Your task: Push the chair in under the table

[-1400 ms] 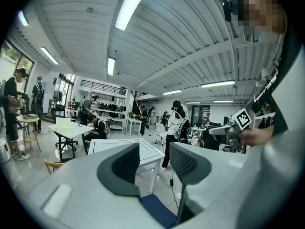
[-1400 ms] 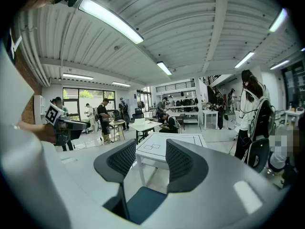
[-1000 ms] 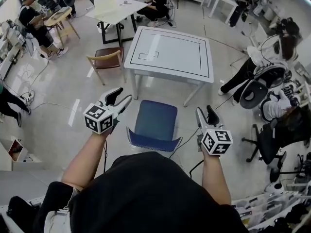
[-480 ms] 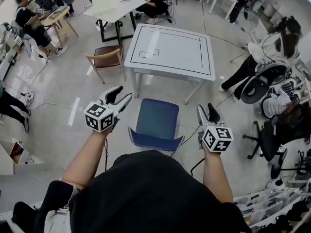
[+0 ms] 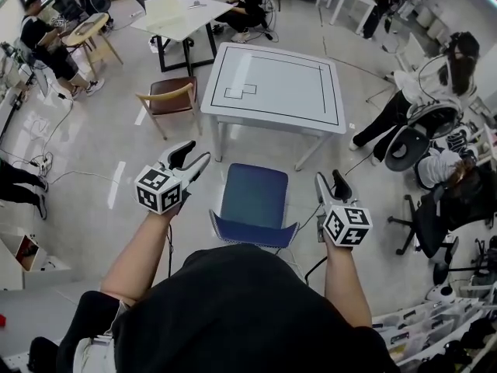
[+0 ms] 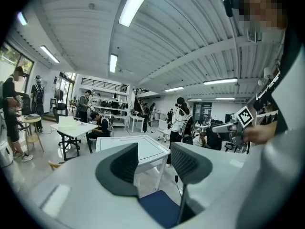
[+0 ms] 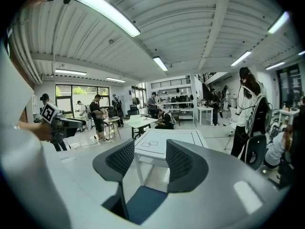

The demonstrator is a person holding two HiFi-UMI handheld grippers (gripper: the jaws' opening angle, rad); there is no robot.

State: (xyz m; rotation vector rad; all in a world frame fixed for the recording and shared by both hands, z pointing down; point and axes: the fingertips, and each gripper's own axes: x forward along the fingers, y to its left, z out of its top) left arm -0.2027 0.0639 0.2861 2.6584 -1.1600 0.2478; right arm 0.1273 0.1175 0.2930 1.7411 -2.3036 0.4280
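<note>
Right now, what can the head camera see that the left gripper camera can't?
Only the head view shows the whole blue chair from above, with its back nearest the person, and the marker cube on the left gripper. Only the left gripper view shows the ceiling lights, and it looks out between that gripper's open jaws, which hold nothing. Both show the white table with black lines on top, and the chair's blue seat, not yet under the table.
</note>
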